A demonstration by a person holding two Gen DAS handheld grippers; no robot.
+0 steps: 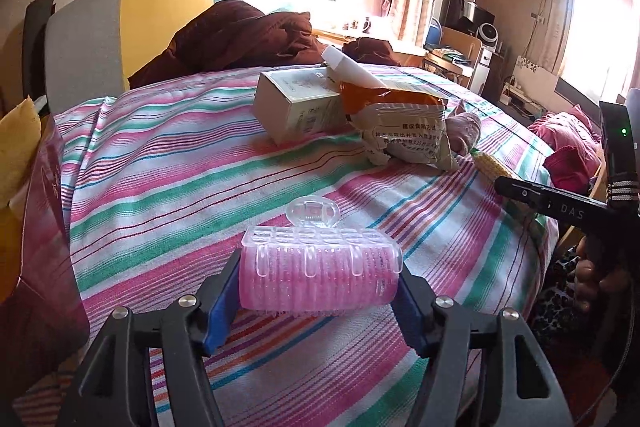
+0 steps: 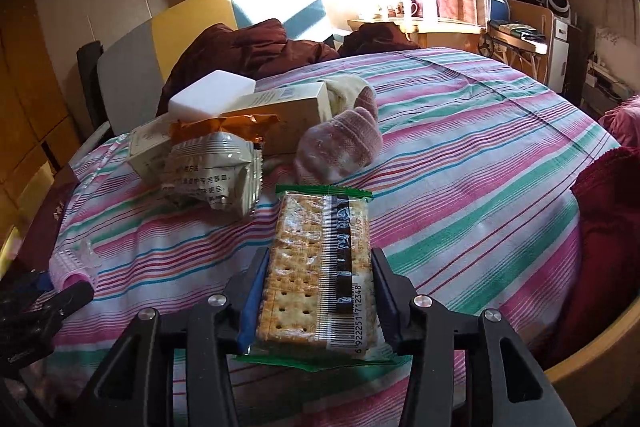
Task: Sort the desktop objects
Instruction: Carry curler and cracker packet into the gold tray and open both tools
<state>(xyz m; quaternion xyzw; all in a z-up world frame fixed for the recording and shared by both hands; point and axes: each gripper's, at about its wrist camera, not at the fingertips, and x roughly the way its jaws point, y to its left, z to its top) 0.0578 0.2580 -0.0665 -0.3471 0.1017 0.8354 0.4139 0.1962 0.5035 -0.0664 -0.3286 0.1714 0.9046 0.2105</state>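
- I work over a bed covered with a striped sheet (image 1: 168,163) in pink, green and white; behind it there are bright windows with curtains, and a dark red blanket (image 1: 236,35) lies at the far end.
- My left gripper (image 1: 320,291) has its jaws closed on the two ends of a pink hair roller with a clear plastic clip (image 1: 320,267), held just above the sheet.
- My right gripper (image 2: 316,307) has its jaws pressed on the two long sides of a cracker packet in clear wrap with green ends (image 2: 320,267); the barcode faces up.
- In the middle of the bed I see a pile: a cream cardboard box (image 1: 296,103), an orange and grey snack bag (image 1: 404,131) leaning on it, a white block (image 2: 212,93) on top, and a pink knitted sock (image 2: 344,143) beside the box.
- In the left view the other gripper comes in from the right edge, well apart from the roller.
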